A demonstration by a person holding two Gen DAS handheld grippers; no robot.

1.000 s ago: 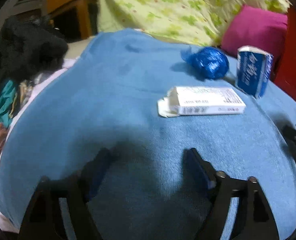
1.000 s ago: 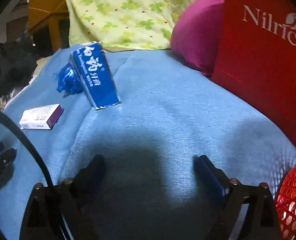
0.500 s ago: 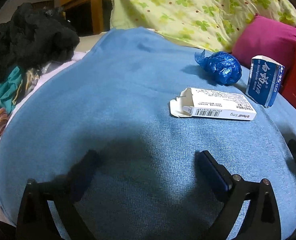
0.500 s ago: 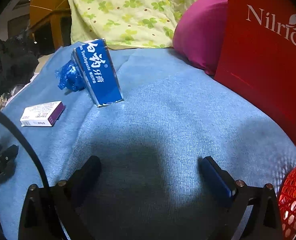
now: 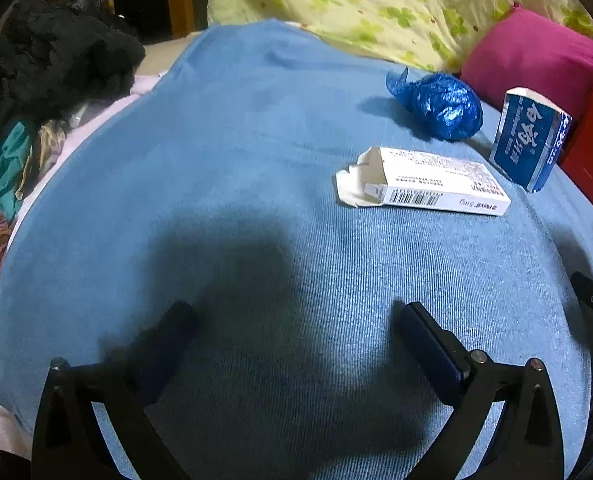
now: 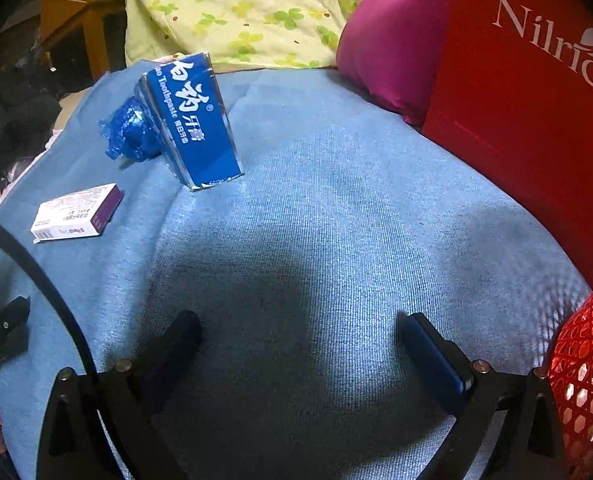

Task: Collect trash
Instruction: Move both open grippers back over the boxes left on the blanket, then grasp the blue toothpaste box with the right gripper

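Three pieces of trash lie on a blue cloth [image 5: 236, 152]. An opened white medicine box [image 5: 428, 184] lies flat; it also shows in the right wrist view [image 6: 76, 212]. A crumpled blue wrapper [image 5: 440, 106] sits behind it, also seen in the right wrist view [image 6: 130, 132]. A blue toothpaste box [image 5: 530, 140] stands tilted at the right; it shows in the right wrist view [image 6: 194, 120]. My left gripper [image 5: 296, 320] is open and empty, short of the medicine box. My right gripper [image 6: 300, 328] is open and empty over bare cloth, below the toothpaste box.
A red mesh basket [image 6: 588, 360] is at the right edge, beside a red bag [image 6: 536, 100]. A magenta pillow [image 6: 392, 36] and a green-patterned quilt [image 5: 376, 0] lie behind. Dark and coloured clothes [image 5: 36, 80] pile up at the left.
My left gripper has moved forward and closer to the cloth, so the three items look larger and nearer. My right gripper has edged forward a little. Both stay open.
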